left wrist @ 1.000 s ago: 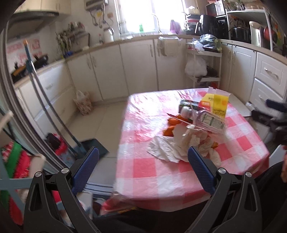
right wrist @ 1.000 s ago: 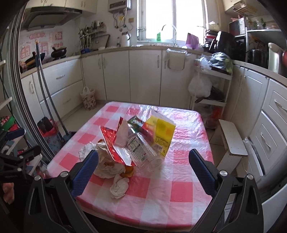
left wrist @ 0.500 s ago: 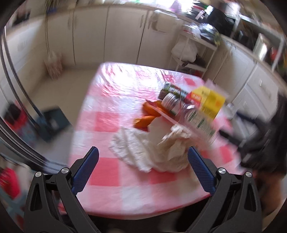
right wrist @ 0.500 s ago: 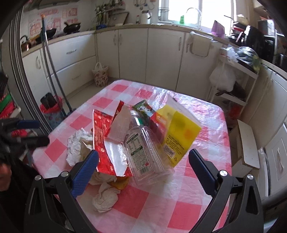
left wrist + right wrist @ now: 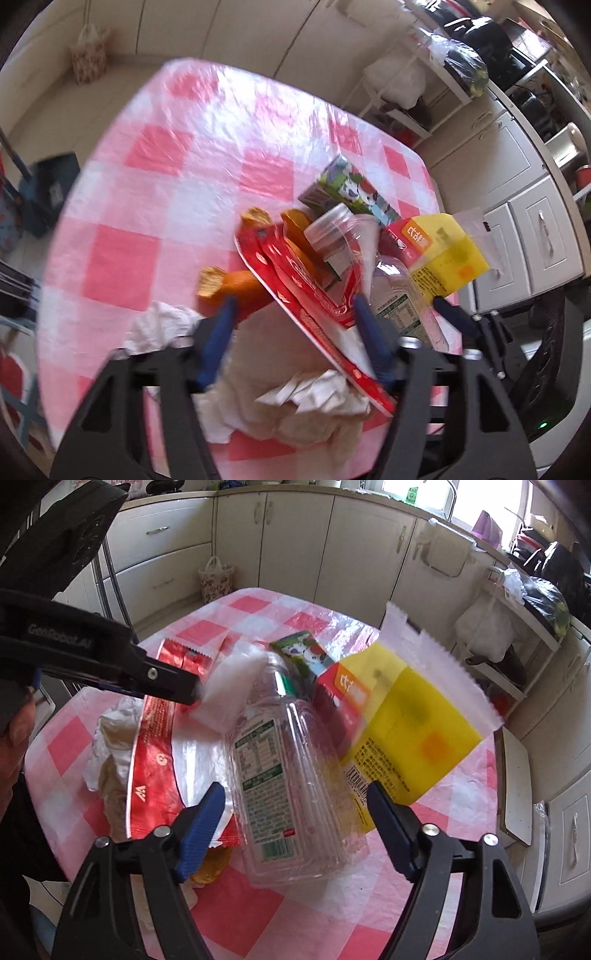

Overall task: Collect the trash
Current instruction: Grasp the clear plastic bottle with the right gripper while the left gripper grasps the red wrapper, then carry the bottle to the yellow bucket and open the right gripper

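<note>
On the table [image 5: 155,199] we count one bottle [image 5: 291,775], one yellow bag [image 5: 413,734], one red wrapper [image 5: 295,291], one carton [image 5: 351,192]. Left gripper [image 5: 295,339] is closing astride the wrapper; right gripper [image 5: 295,812] is closing around the bottle at 6 o'clock; neither grips.

White lettering "GenRobot.AI" [image 5: 55,637] printed along black left gripper [image 5: 192,694] arm, seen in right wrist view. Green-and-white label [image 5: 264,771] on clear plastic bottle [image 5: 295,775]: print too small to read. Barcode [image 5: 356,777] and blurred characters on yellow packet [image 5: 413,734]: illegible.
</note>
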A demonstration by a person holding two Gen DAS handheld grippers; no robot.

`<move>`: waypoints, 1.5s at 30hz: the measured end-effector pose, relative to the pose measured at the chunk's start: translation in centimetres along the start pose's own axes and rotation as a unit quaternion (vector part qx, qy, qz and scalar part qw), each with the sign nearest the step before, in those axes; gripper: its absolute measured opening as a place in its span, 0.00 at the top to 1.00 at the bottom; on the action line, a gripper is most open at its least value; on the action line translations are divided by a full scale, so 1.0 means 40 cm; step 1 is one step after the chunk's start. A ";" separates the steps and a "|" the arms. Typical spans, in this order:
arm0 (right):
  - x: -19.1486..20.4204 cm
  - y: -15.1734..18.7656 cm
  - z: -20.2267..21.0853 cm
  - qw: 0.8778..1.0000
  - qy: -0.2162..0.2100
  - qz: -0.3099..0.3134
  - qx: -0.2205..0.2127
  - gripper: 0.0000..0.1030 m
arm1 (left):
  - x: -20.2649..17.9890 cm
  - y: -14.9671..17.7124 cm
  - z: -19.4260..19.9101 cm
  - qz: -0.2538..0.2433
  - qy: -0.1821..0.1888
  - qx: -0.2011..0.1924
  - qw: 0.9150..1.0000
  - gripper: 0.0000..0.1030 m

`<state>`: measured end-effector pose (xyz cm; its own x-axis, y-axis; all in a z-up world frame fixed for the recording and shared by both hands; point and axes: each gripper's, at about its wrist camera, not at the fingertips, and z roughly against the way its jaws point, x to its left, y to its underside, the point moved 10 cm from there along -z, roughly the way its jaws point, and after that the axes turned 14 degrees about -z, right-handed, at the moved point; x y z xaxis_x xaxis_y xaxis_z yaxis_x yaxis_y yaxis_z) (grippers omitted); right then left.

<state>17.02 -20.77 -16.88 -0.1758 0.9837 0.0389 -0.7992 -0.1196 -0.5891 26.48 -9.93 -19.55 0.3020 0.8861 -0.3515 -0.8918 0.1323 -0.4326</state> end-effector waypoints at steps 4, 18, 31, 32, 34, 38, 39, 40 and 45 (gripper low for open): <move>0.015 0.009 -0.002 1.000 0.006 0.019 0.001 0.35 | -0.006 -0.005 -0.020 -0.003 0.011 -0.003 1.000 0.85; -0.035 -0.040 0.095 0.953 -0.212 -0.215 -0.001 0.47 | 0.012 -0.049 0.205 -0.003 0.039 -0.155 0.987 0.96; 0.005 -0.033 0.067 0.960 -0.197 -0.201 0.014 0.47 | 0.024 -0.027 0.270 -0.015 0.052 -0.181 0.982 0.96; 0.000 -0.044 0.088 0.951 -0.218 -0.219 0.005 0.47 | 0.013 -0.029 0.287 -0.022 0.057 -0.191 0.980 0.96; -0.013 -0.054 0.134 0.934 -0.255 -0.249 -0.017 0.47 | -0.010 -0.028 0.313 -0.034 0.062 -0.206 0.976 0.96; -0.028 -0.064 0.243 0.908 -0.296 -0.290 -0.067 0.47 | -0.070 -0.013 0.373 -0.056 0.074 -0.225 0.970 0.96; -0.040 -0.055 0.278 0.906 -0.297 -0.290 -0.078 0.47 | -0.095 -0.002 0.391 -0.064 0.077 -0.227 0.969 0.96; -0.056 -0.037 0.314 0.907 -0.293 -0.289 -0.088 0.47 | -0.116 0.007 0.405 -0.073 0.080 -0.228 0.968 0.96; -0.155 0.100 0.440 0.907 -0.264 -0.307 -0.113 0.47 | -0.233 0.052 0.444 -0.124 0.068 -0.227 0.964 0.96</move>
<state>4.81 -29.73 -5.27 -0.0350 0.6469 0.7618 -0.7111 0.5195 -0.4738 15.84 -10.01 -2.42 0.5562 0.7818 -0.2818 -0.5563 0.0983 -0.8251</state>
